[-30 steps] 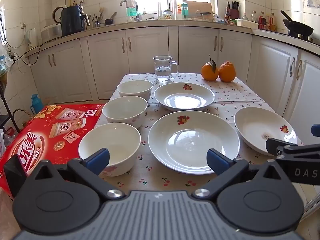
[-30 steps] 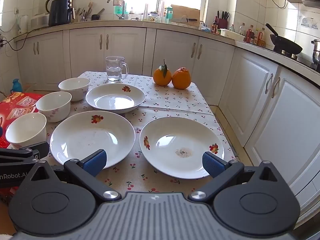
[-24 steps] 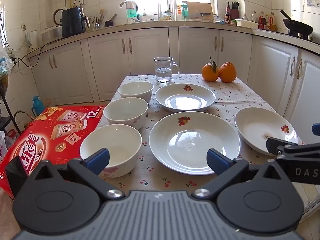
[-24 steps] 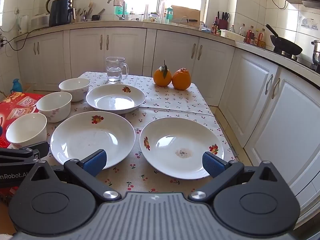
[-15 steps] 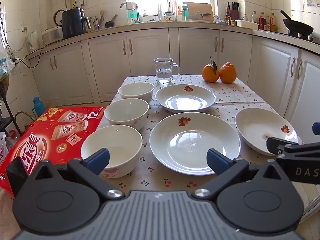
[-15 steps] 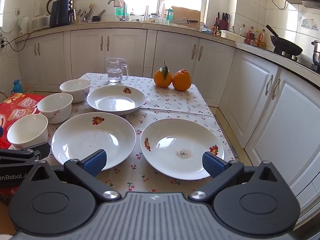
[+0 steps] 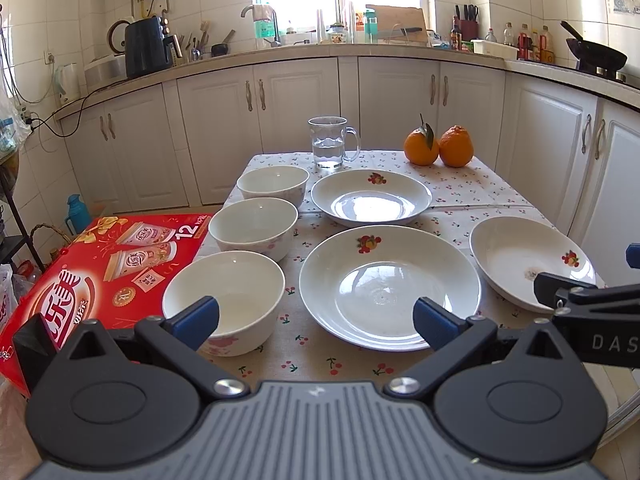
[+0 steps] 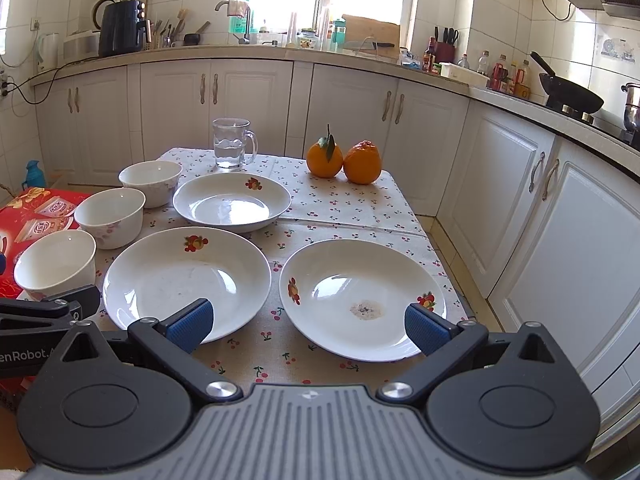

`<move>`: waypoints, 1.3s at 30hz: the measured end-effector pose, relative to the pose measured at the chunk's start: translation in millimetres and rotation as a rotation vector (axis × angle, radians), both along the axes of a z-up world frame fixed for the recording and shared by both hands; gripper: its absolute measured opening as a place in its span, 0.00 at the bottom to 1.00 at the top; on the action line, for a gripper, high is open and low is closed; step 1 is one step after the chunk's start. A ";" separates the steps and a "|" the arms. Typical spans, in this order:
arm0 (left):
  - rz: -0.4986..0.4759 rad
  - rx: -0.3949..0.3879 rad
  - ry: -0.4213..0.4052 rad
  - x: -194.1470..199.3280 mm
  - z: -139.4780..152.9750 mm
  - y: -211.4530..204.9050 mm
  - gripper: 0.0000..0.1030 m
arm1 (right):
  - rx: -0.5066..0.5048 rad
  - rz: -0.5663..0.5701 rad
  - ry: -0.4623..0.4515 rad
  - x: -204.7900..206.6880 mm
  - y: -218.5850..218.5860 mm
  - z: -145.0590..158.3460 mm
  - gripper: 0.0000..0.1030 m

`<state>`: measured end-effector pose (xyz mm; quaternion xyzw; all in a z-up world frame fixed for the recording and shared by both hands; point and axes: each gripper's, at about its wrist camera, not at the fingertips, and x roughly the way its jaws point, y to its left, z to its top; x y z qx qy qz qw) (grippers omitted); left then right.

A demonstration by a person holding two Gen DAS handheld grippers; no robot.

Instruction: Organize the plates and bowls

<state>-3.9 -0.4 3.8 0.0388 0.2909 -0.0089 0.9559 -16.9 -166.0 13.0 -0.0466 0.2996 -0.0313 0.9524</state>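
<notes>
Grippers first: we hold the left gripper (image 7: pixel 316 316) with its blue-padded fingers spread wide and nothing between them, low at the near edge of the table (image 7: pixel 472 188), and the right gripper (image 8: pixel 306 322) just beside it, equally wide and equally empty. Past the left one we see the nearest bowl (image 7: pixel 224 300) at the table's left edge, with a second bowl (image 7: pixel 253 226) and a third bowl (image 7: pixel 273 184) lined up behind it — all three upright, white, unstacked. To their right lies the large middle plate (image 7: pixel 390 286), with a red fruit motif on its far rim, and behind it a far plate (image 7: pixel 371 197) of the same pattern. From the right wrist view we see the right-hand plate (image 8: pixel 362 298) in front of that gripper, a brownish smudge on its floor, sitting just beside the middle plate but not touching it. Further back stand a glass mug (image 8: pixel 232 143) part-filled with water and two oranges (image 8: pixel 343 160) touching each other. A red printed carton (image 7: pixel 96 268) sits off the table's left side, and white cabinets (image 7: pixel 384 120) run beneath the cluttered countertop behind.
</notes>
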 end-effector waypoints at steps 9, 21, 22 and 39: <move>0.004 0.002 -0.004 -1.6 1.4 0.0 0.99 | 0.001 0.000 -0.005 -1.1 -0.3 0.8 1.00; 0.007 0.005 -0.006 -1.5 2.0 0.4 0.99 | 0.000 0.001 -0.007 -1.8 -0.1 0.9 1.00; 0.007 0.005 -0.006 -1.4 2.1 0.5 0.99 | 0.000 0.001 -0.008 -1.8 -0.1 1.0 1.00; 0.006 0.006 -0.007 -1.6 2.1 0.2 0.99 | 0.000 0.002 -0.008 -2.1 0.0 1.3 1.00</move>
